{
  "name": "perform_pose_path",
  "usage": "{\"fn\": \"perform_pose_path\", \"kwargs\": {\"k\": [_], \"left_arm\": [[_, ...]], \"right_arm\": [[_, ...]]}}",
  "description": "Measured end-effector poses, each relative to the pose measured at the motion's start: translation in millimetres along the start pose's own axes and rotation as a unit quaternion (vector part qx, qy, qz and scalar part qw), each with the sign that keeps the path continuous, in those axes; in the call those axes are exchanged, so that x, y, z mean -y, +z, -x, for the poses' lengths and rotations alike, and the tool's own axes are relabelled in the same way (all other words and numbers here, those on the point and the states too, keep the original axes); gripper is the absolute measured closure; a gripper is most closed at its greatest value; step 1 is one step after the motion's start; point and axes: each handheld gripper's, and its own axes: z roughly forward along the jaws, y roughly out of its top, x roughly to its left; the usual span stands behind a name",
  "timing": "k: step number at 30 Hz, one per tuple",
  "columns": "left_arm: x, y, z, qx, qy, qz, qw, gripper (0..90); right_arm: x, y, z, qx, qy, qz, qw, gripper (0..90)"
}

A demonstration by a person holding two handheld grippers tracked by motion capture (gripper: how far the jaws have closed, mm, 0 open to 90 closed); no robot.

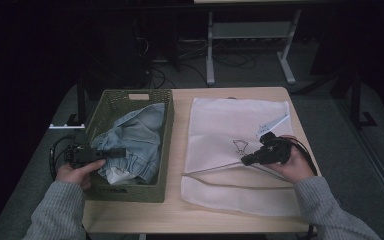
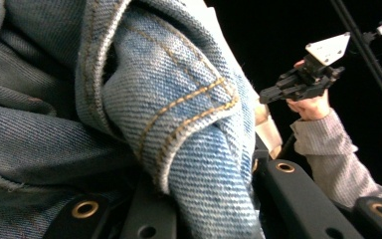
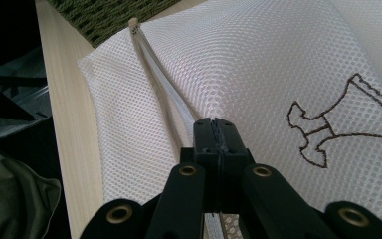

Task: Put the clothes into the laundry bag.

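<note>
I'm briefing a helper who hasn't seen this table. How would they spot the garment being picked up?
On the wooden table, look in the green basket at its left side. The denim jeans lie crumpled inside, gripped by the left hand-held gripper. They are faded blue, unlike the flat white mesh bag beside the basket.

Grey ribbed knit sleeves (image 1: 57, 210); black tongs (image 1: 250, 159) with brass-ringed screws, trailing black cables (image 1: 55, 152).
</note>
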Motion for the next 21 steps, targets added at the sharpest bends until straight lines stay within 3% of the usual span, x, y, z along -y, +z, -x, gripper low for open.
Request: {"fn": "perform_pose_path", "kwargs": {"k": [10, 17, 21], "left_arm": [[-6.8, -4.1, 10.4, 0.034, 0.004, 0.031, 0.9989, 75.9], [-15.0, -8.7, 34.2, 0.086, 0.027, 0.068, 0.9936, 76.2], [-18.8, -6.6, 47.4, 0.094, 0.04, 0.067, 0.9925, 76.1]], "right_arm": [[-5.6, -5.7, 3.3, 0.0, 0.002, 0.005, 1.0, 89.6], [-13.1, -12.2, 4.2, 0.0, 0.001, 0.011, 0.9999, 89.6], [-17.6, -13.9, 4.9, -0.002, 0.0, 0.015, 0.9999, 89.6]]}}
